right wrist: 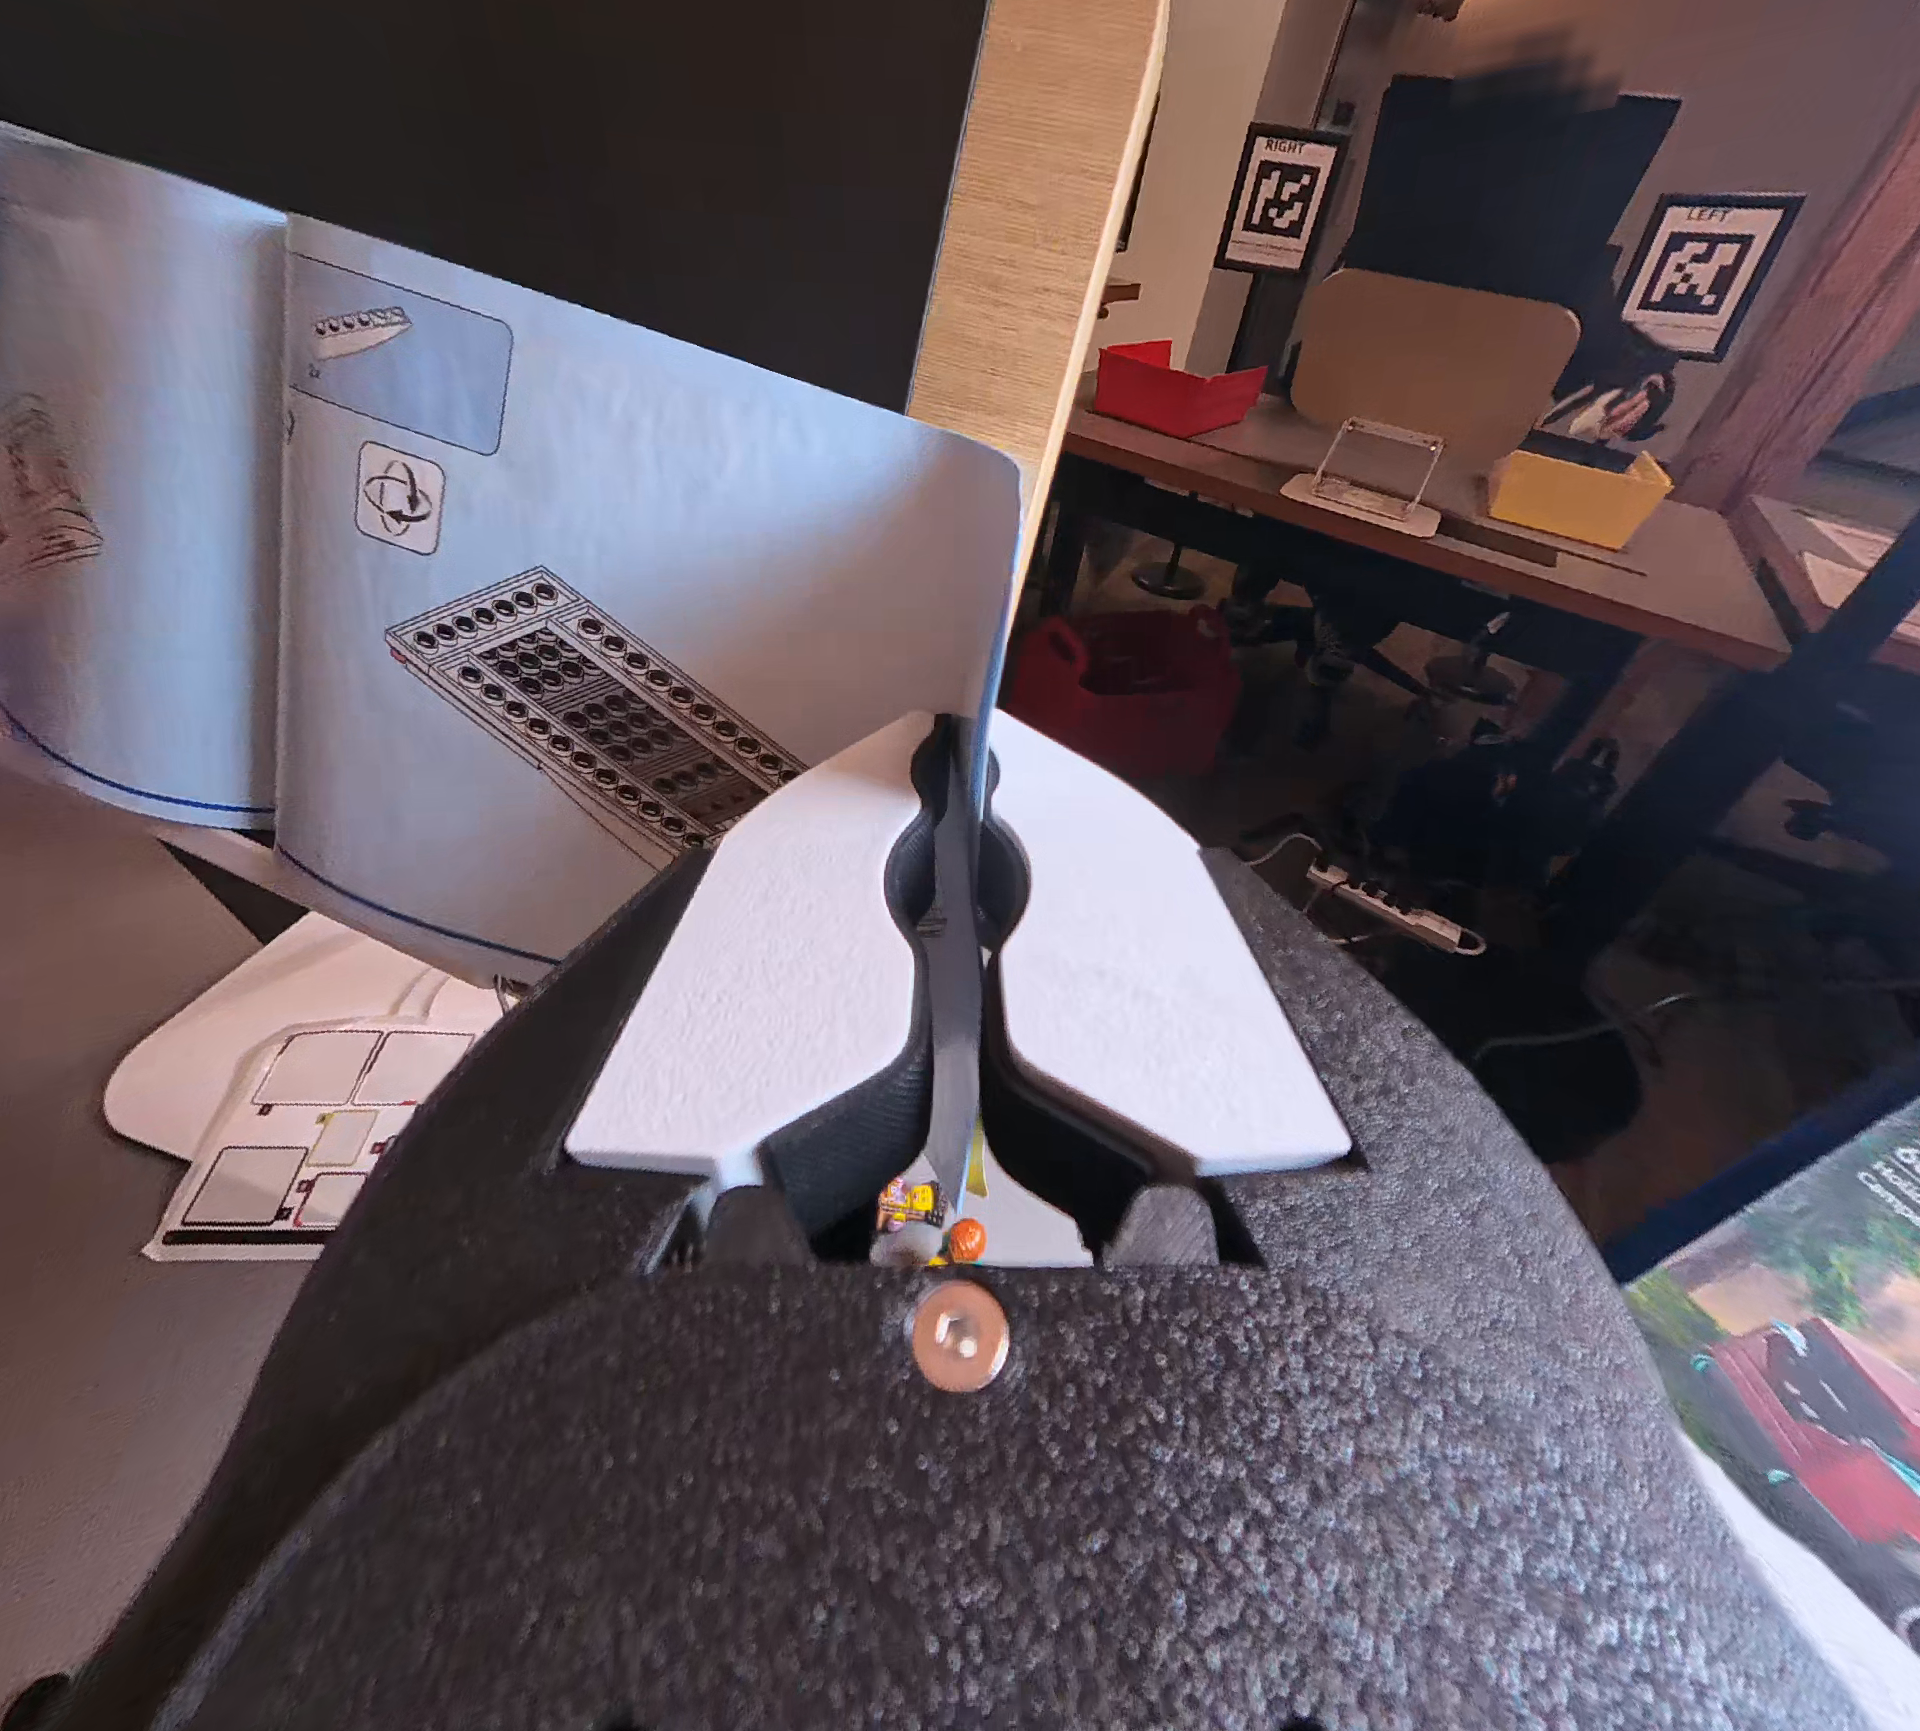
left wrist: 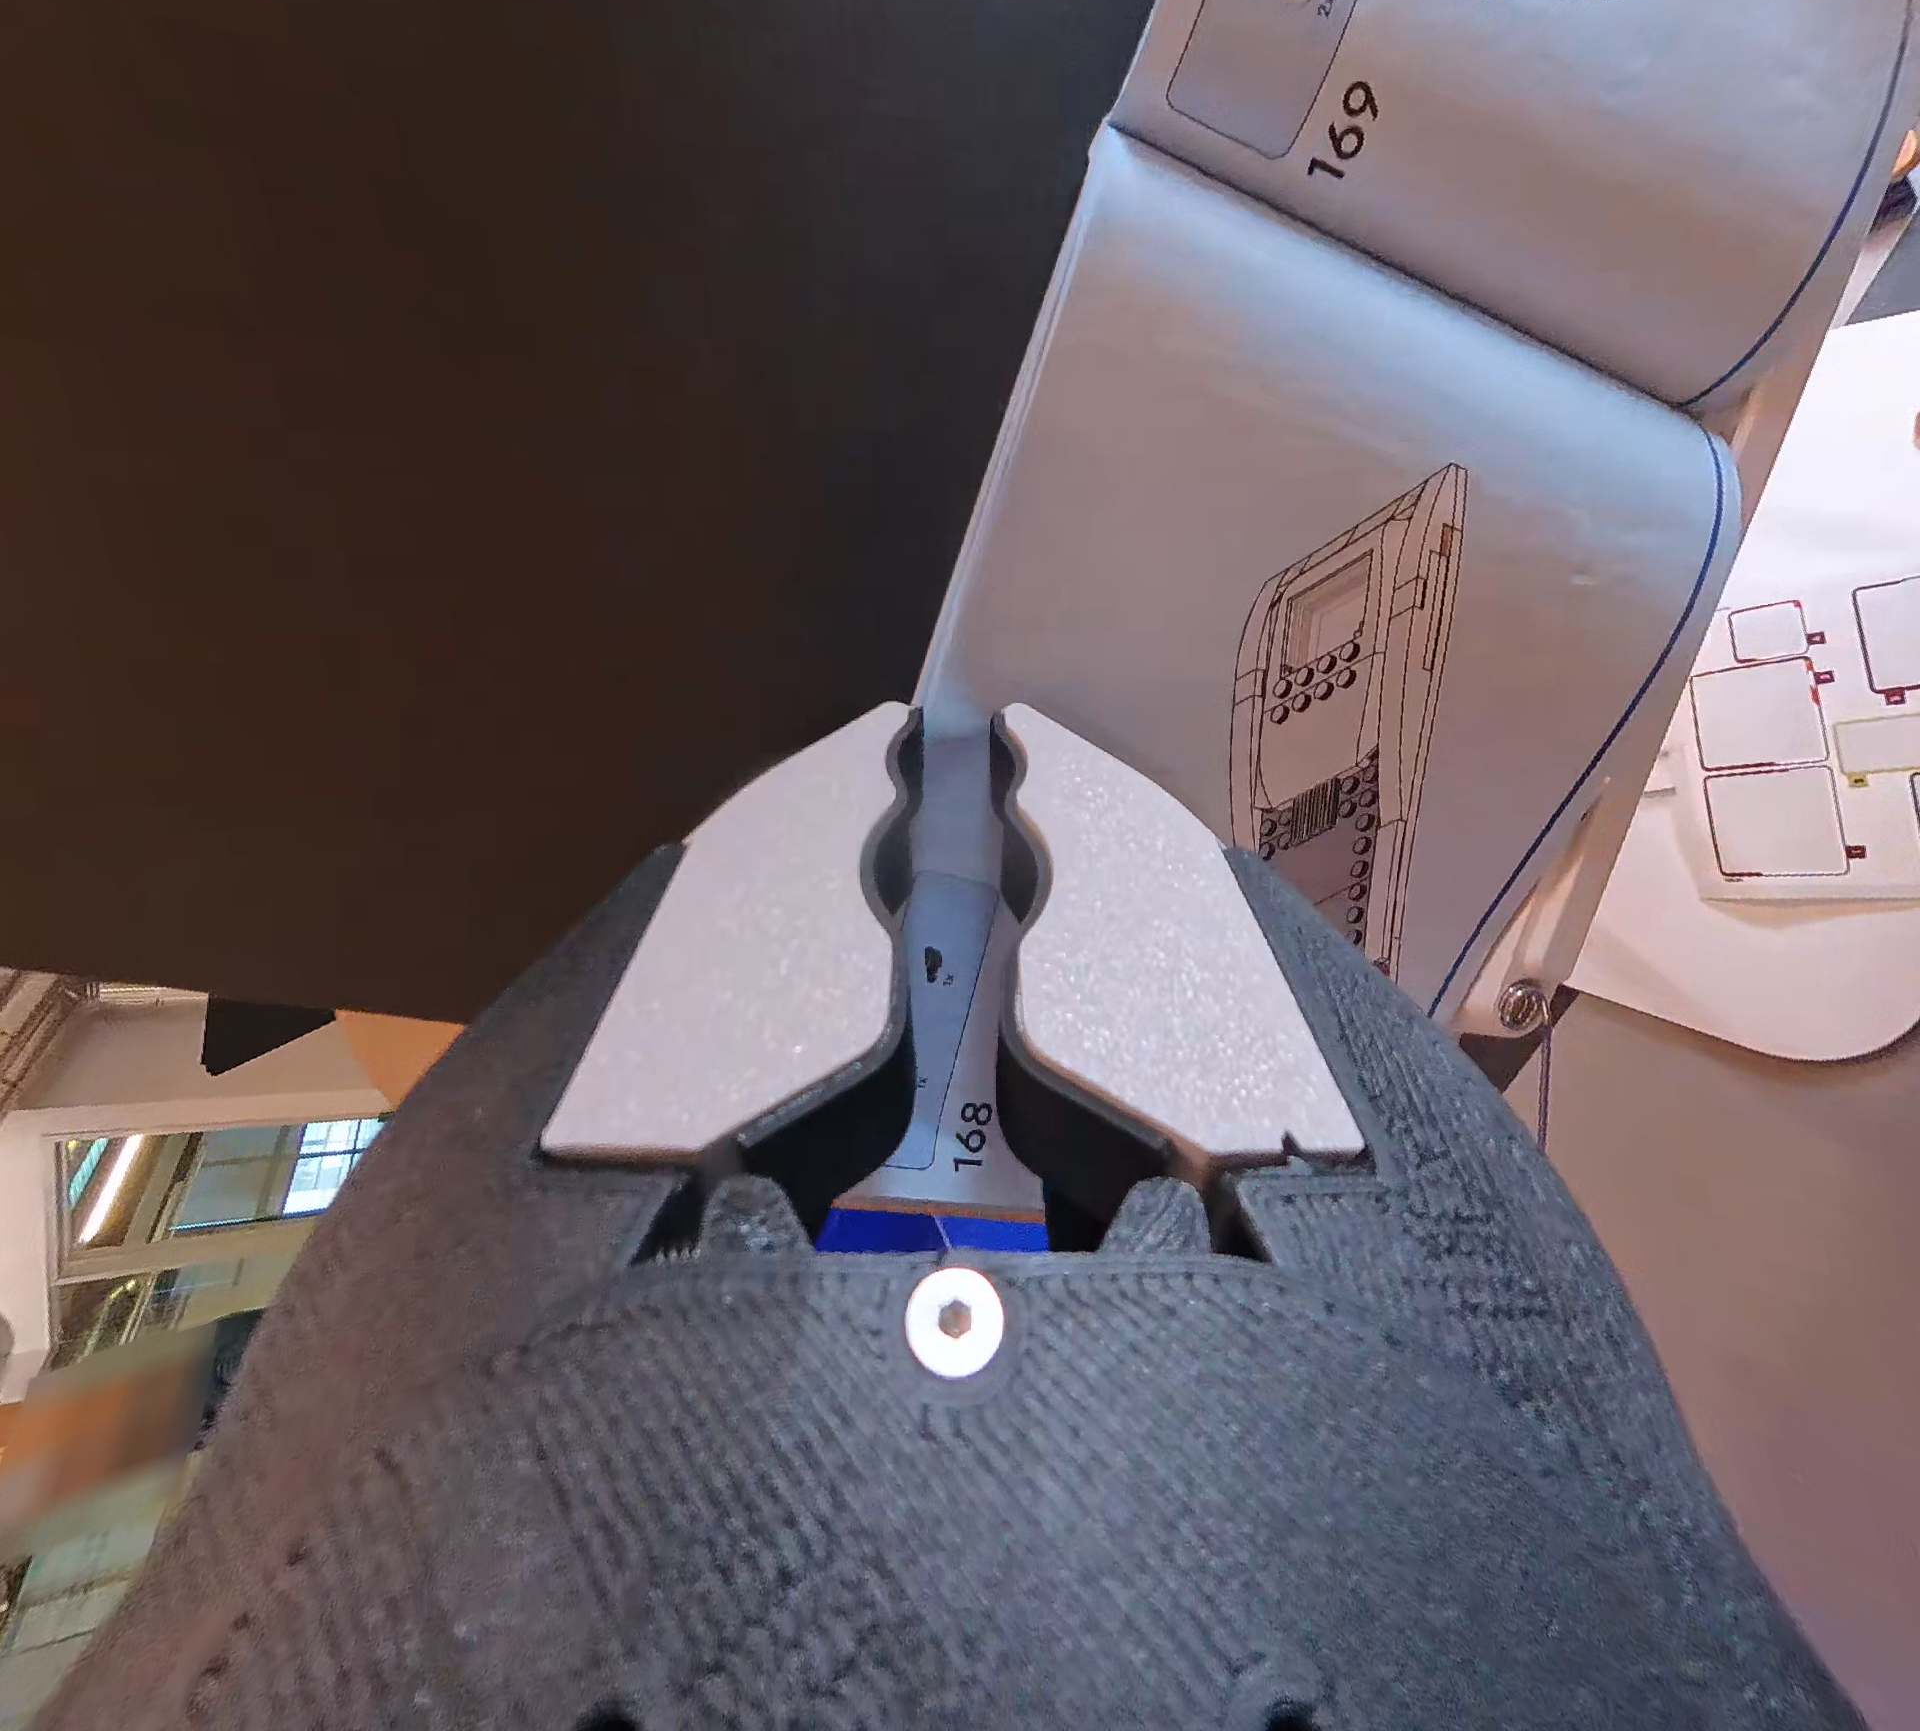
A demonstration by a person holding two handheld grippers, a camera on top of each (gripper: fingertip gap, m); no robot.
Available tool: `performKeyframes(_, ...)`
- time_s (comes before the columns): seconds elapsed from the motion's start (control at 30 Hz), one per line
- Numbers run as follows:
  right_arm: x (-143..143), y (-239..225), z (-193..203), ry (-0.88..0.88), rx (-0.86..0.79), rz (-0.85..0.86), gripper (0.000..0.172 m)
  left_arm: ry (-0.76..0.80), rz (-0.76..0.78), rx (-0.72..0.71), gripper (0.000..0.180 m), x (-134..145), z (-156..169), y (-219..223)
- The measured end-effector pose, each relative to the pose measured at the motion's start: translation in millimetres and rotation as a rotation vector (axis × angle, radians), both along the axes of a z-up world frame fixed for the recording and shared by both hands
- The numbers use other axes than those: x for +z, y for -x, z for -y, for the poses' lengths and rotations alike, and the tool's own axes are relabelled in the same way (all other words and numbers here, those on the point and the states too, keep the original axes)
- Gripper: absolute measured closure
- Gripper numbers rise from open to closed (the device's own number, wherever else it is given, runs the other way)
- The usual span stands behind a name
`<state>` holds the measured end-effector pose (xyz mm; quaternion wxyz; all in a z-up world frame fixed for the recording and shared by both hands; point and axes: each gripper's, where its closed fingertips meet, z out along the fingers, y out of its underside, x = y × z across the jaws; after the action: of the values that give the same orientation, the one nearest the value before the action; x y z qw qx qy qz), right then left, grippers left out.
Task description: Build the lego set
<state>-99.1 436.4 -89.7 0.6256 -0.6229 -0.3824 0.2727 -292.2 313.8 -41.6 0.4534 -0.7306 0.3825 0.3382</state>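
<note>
Both grippers, left (left wrist: pixel 956 725) and right (right wrist: pixel 961 731), tilt upward, jaws clamping booklet (left wrist: pixel 1351 434) pages.

**Count of things in view**

One open instruction booklet (right wrist: pixel 644 538), its two pages bowed. Two grippers: left (left wrist: pixel 956 725), right (right wrist: pixel 961 731). One sticker sheet (right wrist: pixel 301 1120) at 8 o'clock. Across the room at 2 o'clock: two square-patterned marker boards (right wrist: pixel 1283 201), one red bin (right wrist: pixel 1174 388), one yellow bin (right wrist: pixel 1574 492).

The booklet (left wrist: pixel 1351 434) is smooth, faintly glossy paper. Each claw (right wrist: pixel 961 725) has rough, grainy black plastic. Its screw (right wrist: pixel 958 1347) is shiny metal.
</note>
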Motion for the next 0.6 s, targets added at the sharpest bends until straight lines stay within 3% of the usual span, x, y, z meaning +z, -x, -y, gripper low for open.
performKeyframes(0.1,6,0,4,-0.042,0.004,0.028,0.170,-0.023,0.011,0.024,0.161,1,7,8)
performKeyframes(0.2,10,3,6,-0.053,0.000,0.057,0.169,-0.074,0.133,0.043,0.149,7,20,19)
performKeyframes(0.3,10,4,6,-0.061,-0.010,0.066,0.169,-0.168,0.393,0.072,0.140,16,43,40)
performKeyframes(0.4,11,4,7,-0.066,-0.010,0.063,0.169,-0.212,0.763,0.084,0.129,11,66,60)
performKeyframes(0.5,12,5,9,-0.074,-0.010,0.058,0.169,-0.152,1.040,0.084,0.110,-19,69,68)
performKeyframes(0.6,14,7,11,-0.083,-0.012,0.051,0.165,-0.044,1.177,0.061,0.093,-50,53,58)
